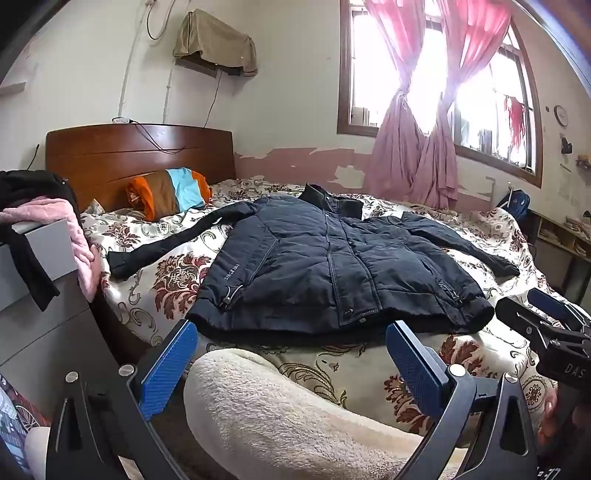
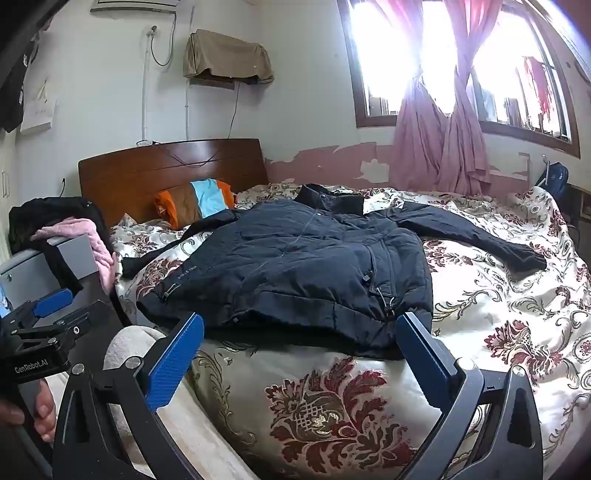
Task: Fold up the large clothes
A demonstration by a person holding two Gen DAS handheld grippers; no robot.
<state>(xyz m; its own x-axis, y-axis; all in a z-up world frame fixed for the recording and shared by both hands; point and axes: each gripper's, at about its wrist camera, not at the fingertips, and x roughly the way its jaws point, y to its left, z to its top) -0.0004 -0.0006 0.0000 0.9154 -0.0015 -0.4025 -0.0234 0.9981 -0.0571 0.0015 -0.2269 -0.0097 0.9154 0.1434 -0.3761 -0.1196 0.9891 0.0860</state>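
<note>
A dark navy quilted jacket (image 1: 332, 266) lies flat just ahead of both grippers — sleeves spread. Left gripper (image 1: 291, 354) and right gripper (image 2: 301, 343) gape wide, gripping nothing.

A big bed has a cover (image 1: 177, 273) with red and gold flowers on it. At the far left end stands a brown wooden headboard (image 1: 140, 155). A striped pillow (image 1: 170, 197), orange, brown and light blue, leans against it. Near the front edge lies a fluffy cream blanket (image 1: 288, 417). On the left, a grey cabinet (image 1: 44, 325) holds a pink fuzzy cloth (image 1: 79, 236) and some black clothes (image 1: 35, 188). Pink curtains (image 1: 413, 147), tied in the middle, hang at a bright window (image 1: 480, 122) on the far right. High on the far wall, a tan cloth (image 2: 227, 55) covers something. A white air conditioner (image 2: 135, 4) shows at the top left.
</note>
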